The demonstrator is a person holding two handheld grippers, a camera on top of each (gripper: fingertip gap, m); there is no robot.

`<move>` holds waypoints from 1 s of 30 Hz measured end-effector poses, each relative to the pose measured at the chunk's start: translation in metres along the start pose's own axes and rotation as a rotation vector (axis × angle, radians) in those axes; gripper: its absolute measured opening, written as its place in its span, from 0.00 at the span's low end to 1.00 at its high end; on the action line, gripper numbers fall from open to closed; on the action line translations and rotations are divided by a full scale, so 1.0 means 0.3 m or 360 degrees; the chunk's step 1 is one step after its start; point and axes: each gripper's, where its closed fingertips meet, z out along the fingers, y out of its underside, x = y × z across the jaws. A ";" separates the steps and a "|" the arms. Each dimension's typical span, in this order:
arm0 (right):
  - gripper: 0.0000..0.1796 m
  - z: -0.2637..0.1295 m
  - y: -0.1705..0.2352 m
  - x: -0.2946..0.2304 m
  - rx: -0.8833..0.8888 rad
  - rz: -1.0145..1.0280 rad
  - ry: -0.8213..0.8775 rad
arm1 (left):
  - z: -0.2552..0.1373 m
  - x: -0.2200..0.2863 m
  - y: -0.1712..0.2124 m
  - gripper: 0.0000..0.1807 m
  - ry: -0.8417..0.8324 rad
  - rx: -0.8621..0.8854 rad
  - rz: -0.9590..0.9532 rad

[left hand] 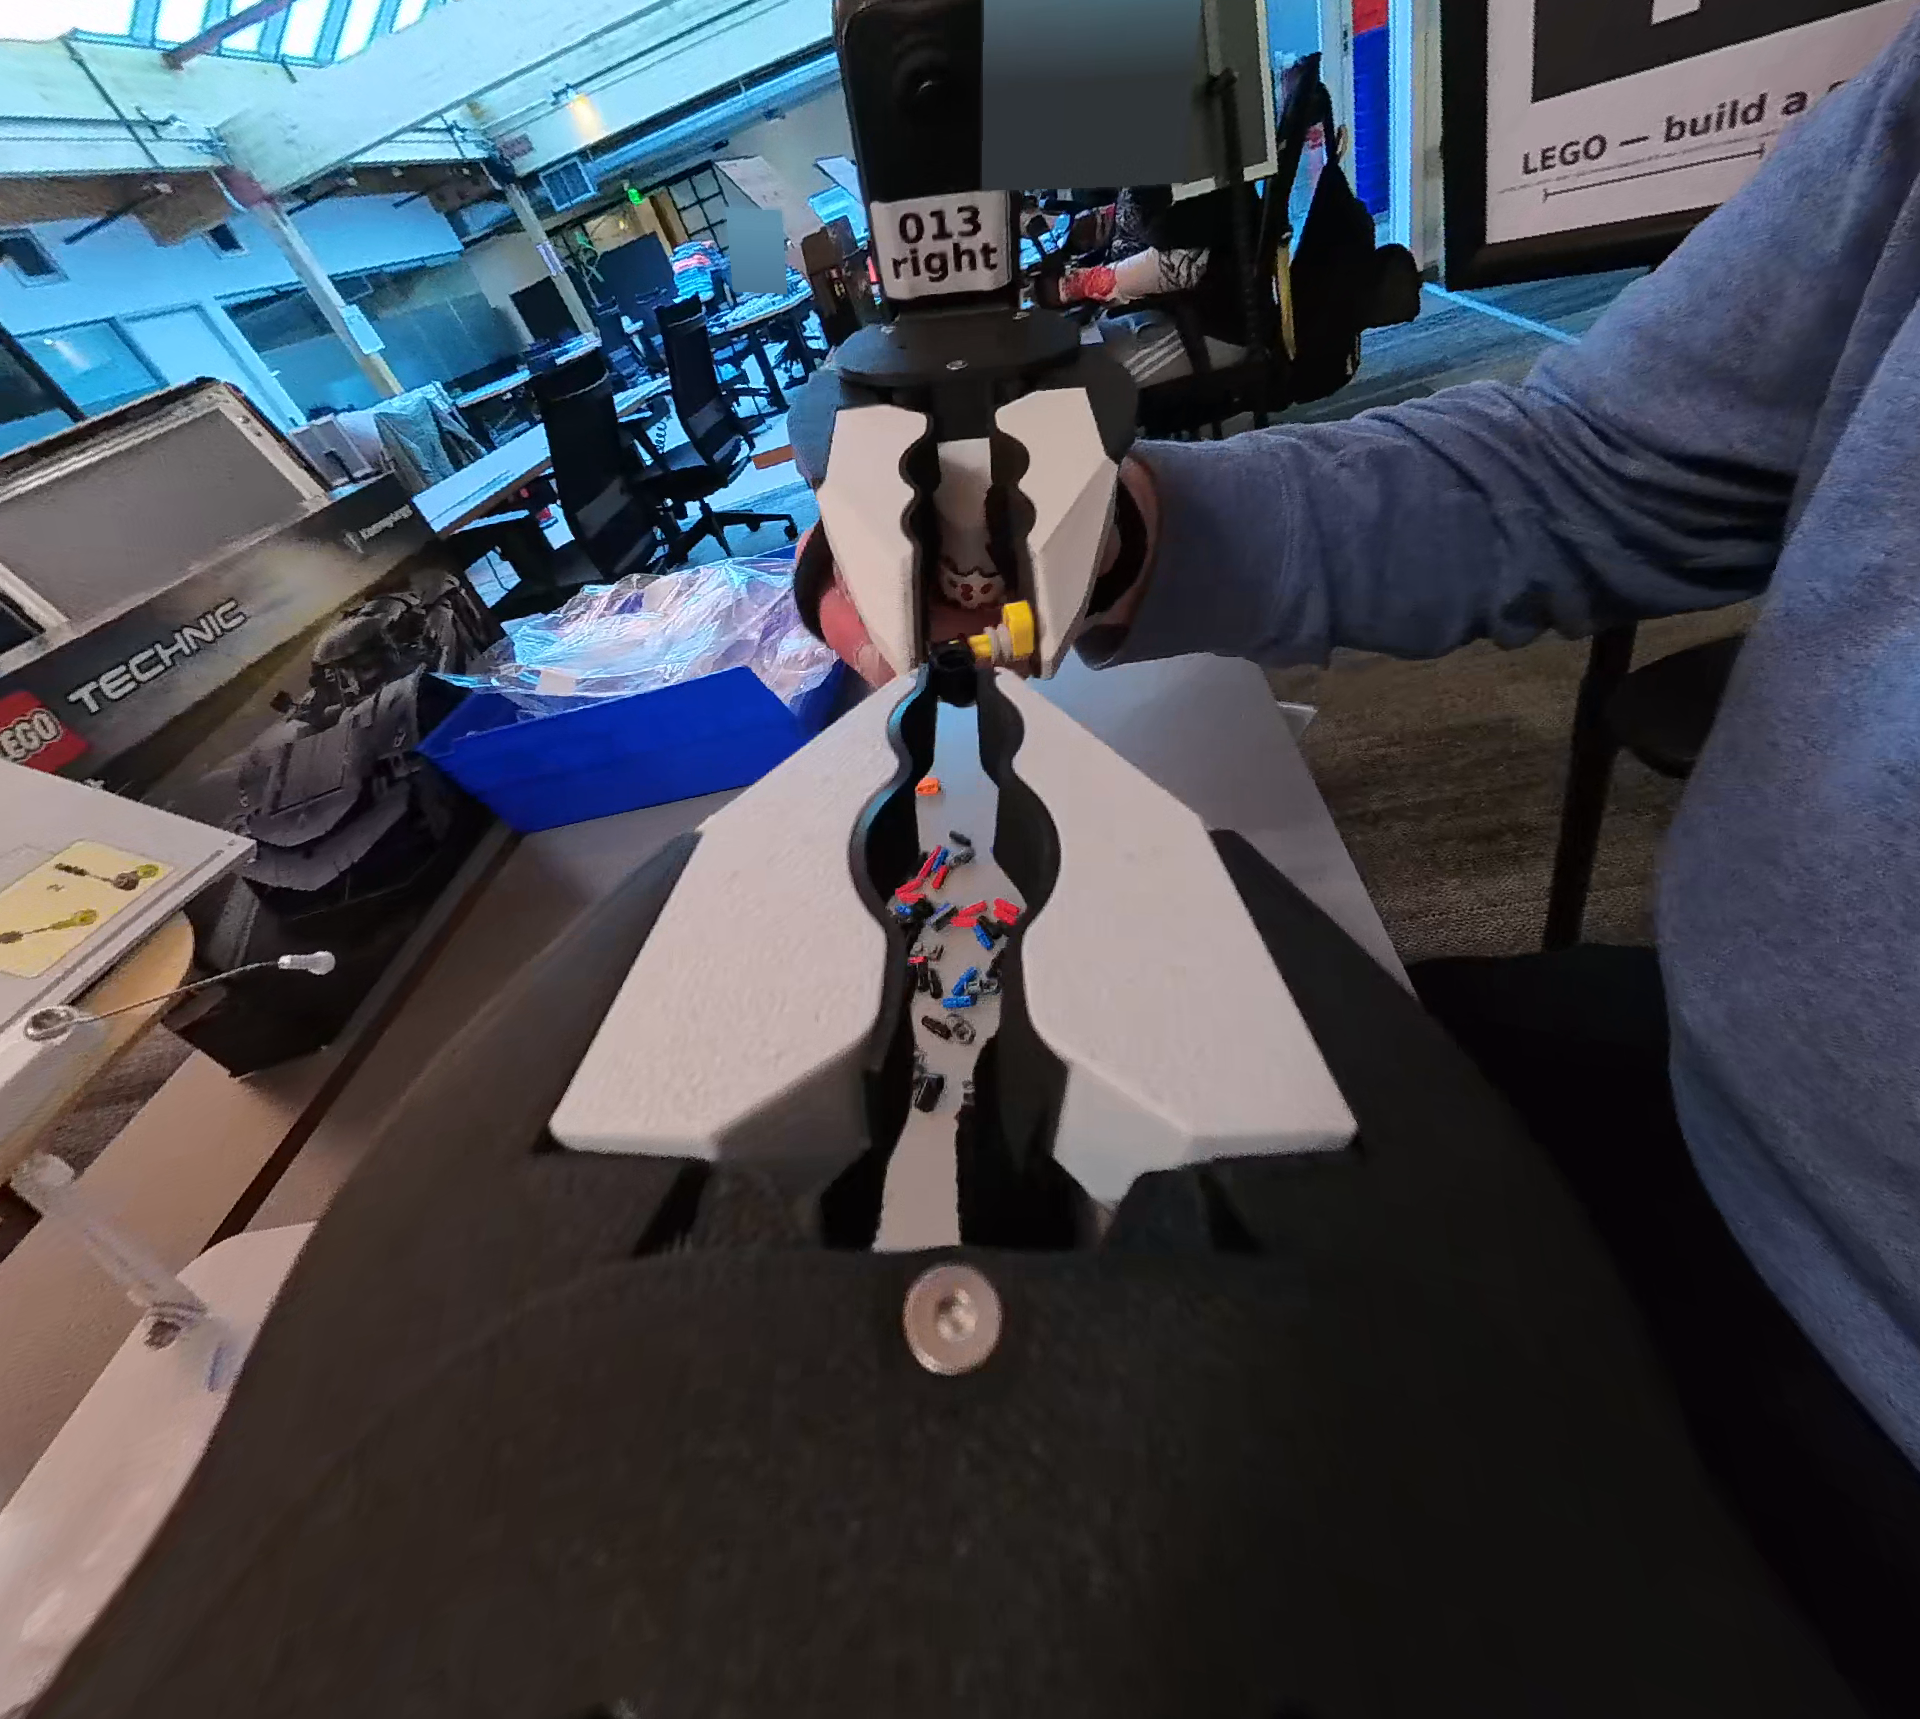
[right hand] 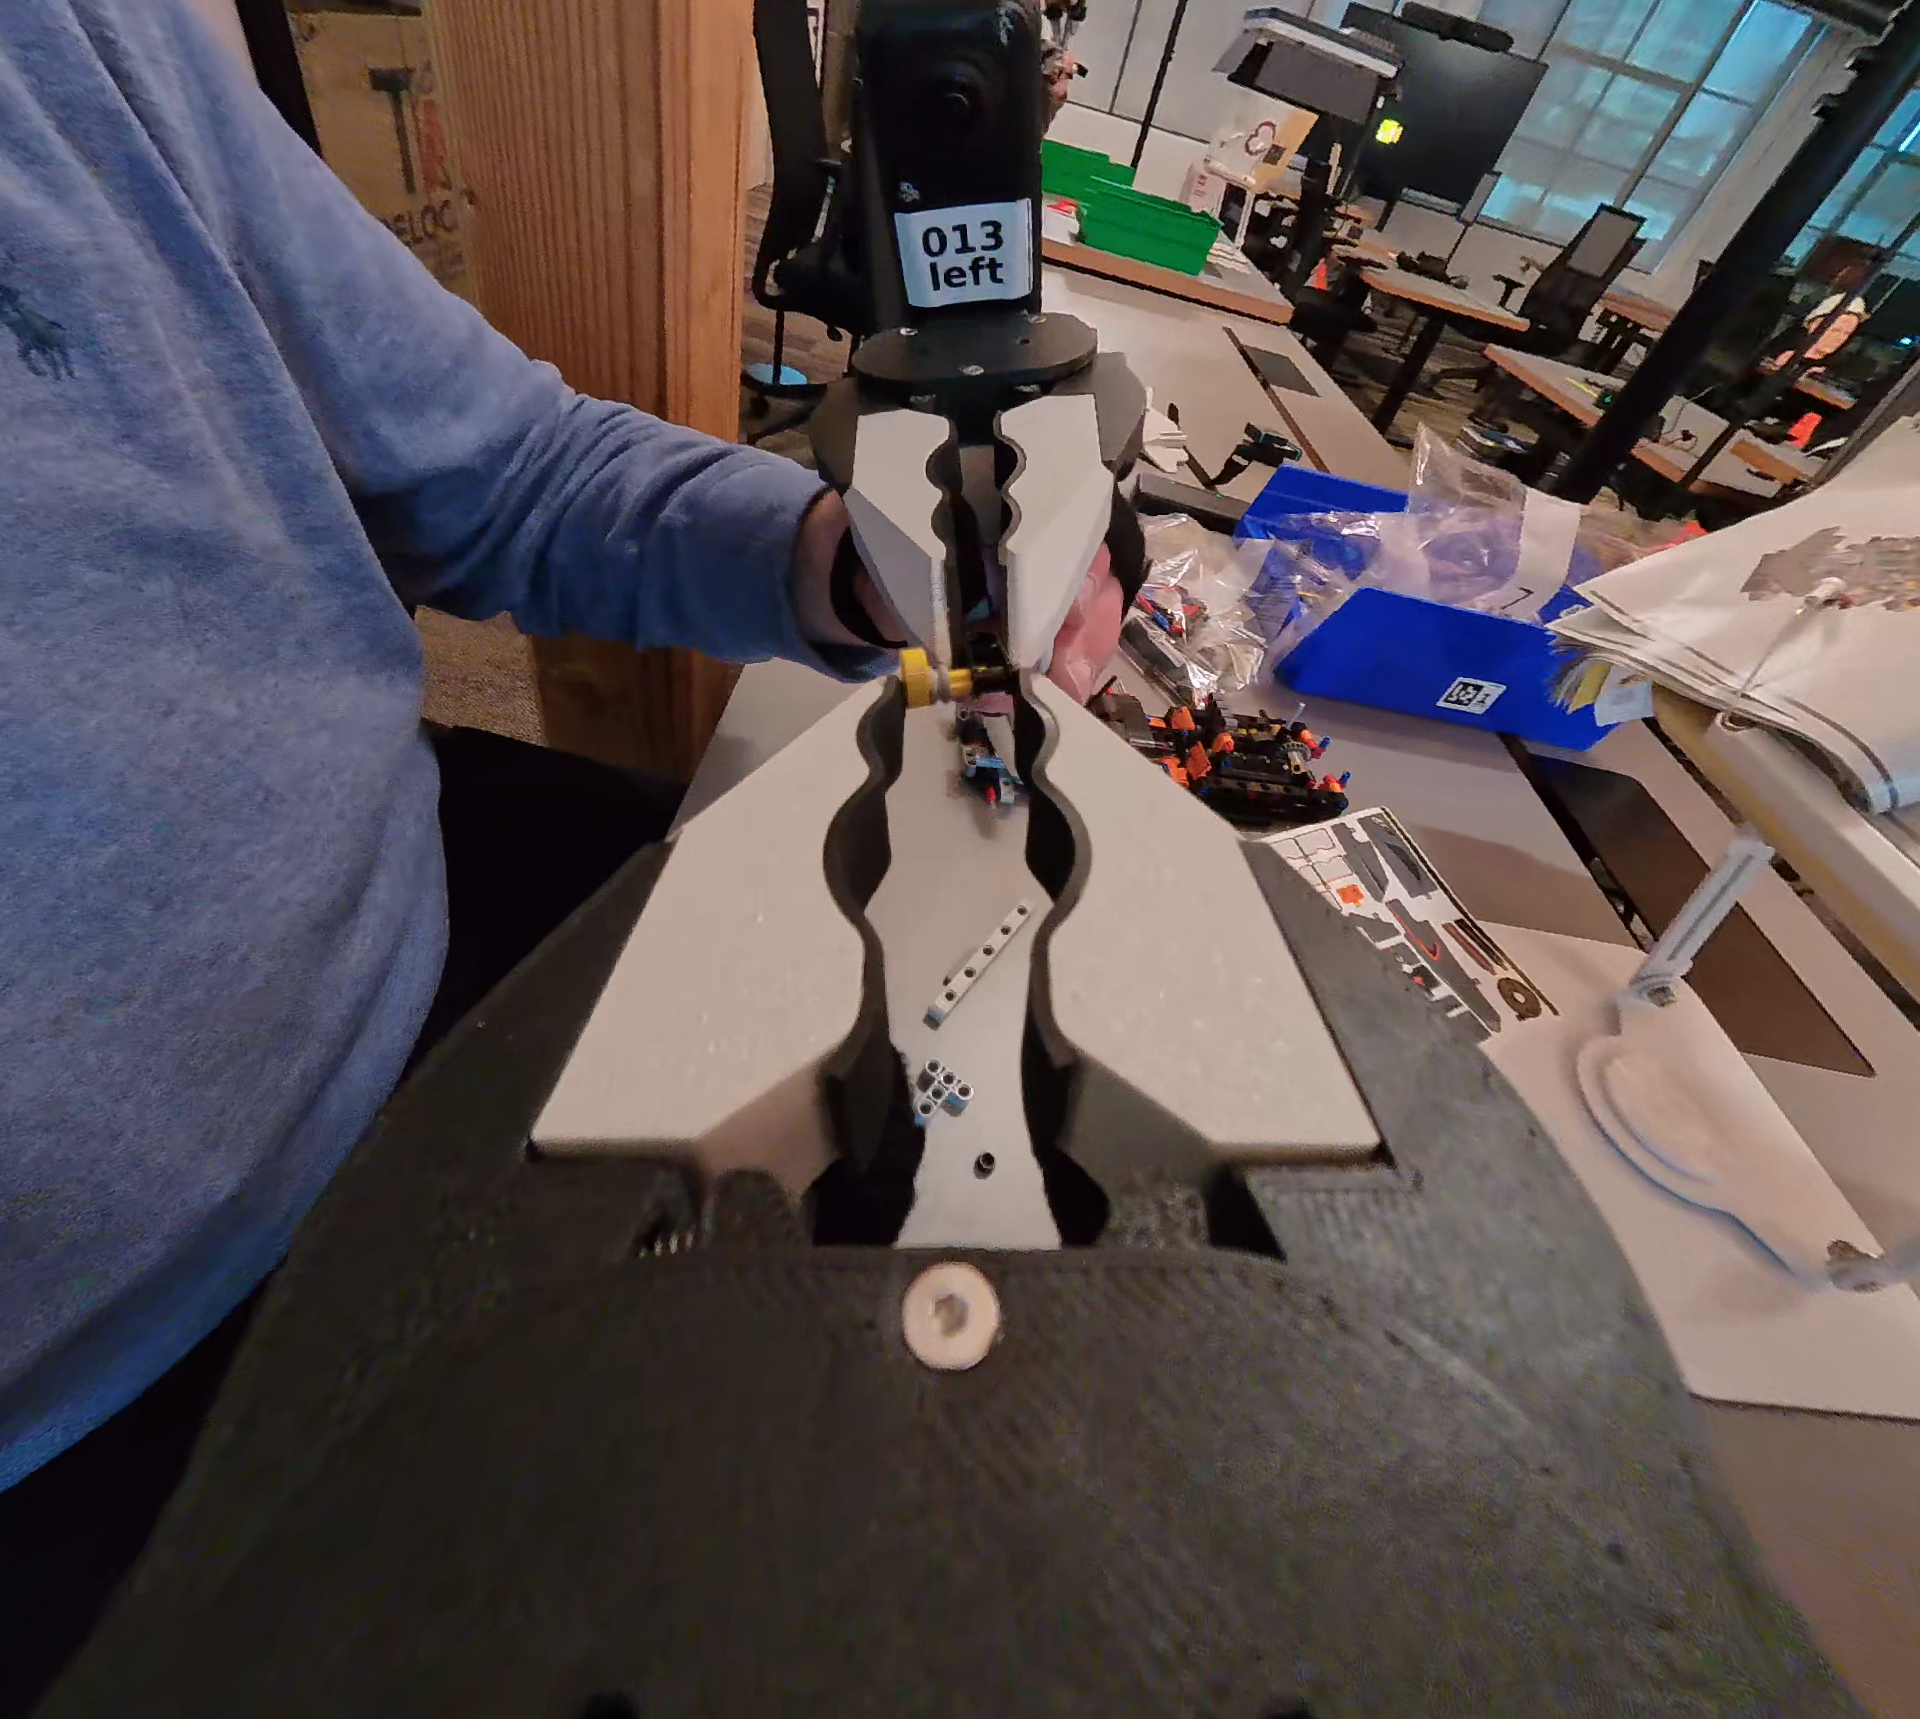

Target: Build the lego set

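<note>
A small Lego piece, with a yellow bush [left hand: 1014, 628] at one end and a black connector [left hand: 948, 663] at the other, hangs in the air between my two grippers, which face each other tip to tip. My left gripper [left hand: 956, 682] is shut on the black end. My right gripper [right hand: 958, 684] is closed around the piece, and the yellow bush [right hand: 916, 677] sticks out past its left fingertip. The black connector [right hand: 987, 677] sits in the left gripper's tips. A half-built orange and black model [right hand: 1231, 760] lies on the table [right hand: 1455, 796].
A heap of small pins [left hand: 956, 931] lies below. A grey beam [right hand: 982, 963], a small grey connector [right hand: 943, 1093] and a small sub-assembly [right hand: 987, 770] lie under the right gripper. There are also a sticker sheet [right hand: 1403, 926], a blue bin [right hand: 1434, 656] with bags, a booklet [right hand: 1766, 589] and the set's box [left hand: 208, 682]. Left and right tips are no more than a few centimetres apart.
</note>
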 end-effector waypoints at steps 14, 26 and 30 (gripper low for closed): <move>0.09 0.003 -0.028 -0.024 -0.0011 -0.0056 -0.0014 | -0.006 0.019 -0.032 0.03 0.0029 0.0012 0.0037; 0.09 -0.013 -0.098 -0.096 0.0105 -0.0017 -0.0238 | -0.007 0.083 -0.110 0.03 0.0161 0.0083 0.0083; 0.09 -0.020 -0.120 -0.114 0.0161 -0.0029 -0.0267 | -0.004 0.099 -0.135 0.03 0.0193 0.0138 0.0073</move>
